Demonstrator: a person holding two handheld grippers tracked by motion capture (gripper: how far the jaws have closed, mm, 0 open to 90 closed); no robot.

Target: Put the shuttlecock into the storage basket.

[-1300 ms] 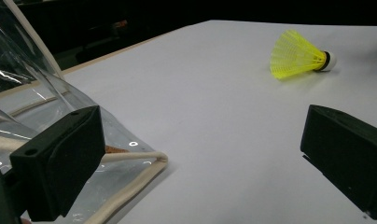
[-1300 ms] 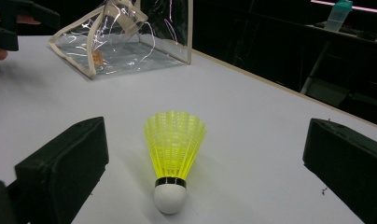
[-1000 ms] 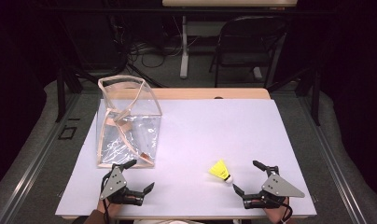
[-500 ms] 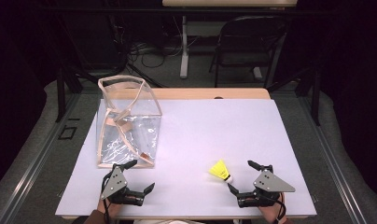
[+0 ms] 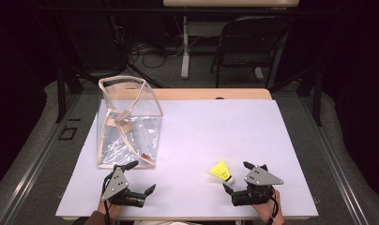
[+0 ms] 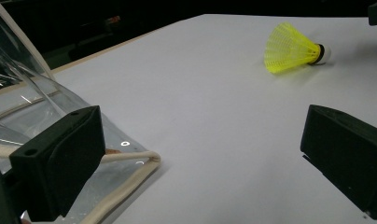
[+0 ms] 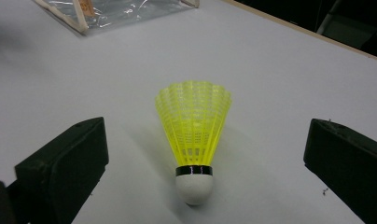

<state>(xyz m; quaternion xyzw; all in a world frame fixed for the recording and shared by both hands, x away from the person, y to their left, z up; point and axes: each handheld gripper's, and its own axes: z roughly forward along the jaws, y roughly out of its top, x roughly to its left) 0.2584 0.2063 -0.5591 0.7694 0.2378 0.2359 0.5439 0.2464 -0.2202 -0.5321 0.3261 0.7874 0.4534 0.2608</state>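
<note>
Our right gripper (image 5: 236,177) spread wide at a yellow shuttlecock (image 5: 221,171).
The shuttlecock lies on its side on the white surface (image 5: 211,131), between our parted jaws, untouched; our left gripper (image 5: 140,178), also agape, sits beside a clear bag (image 5: 126,124).

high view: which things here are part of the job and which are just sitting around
Part of the job:
- yellow plastic shuttlecock with a white cork tip, lying on its side between the open jaws of the right gripper
- clear plastic bag with beige trim, standing open by the left gripper

Just around:
- dark folding chair behind the table
- cables on the floor
</note>
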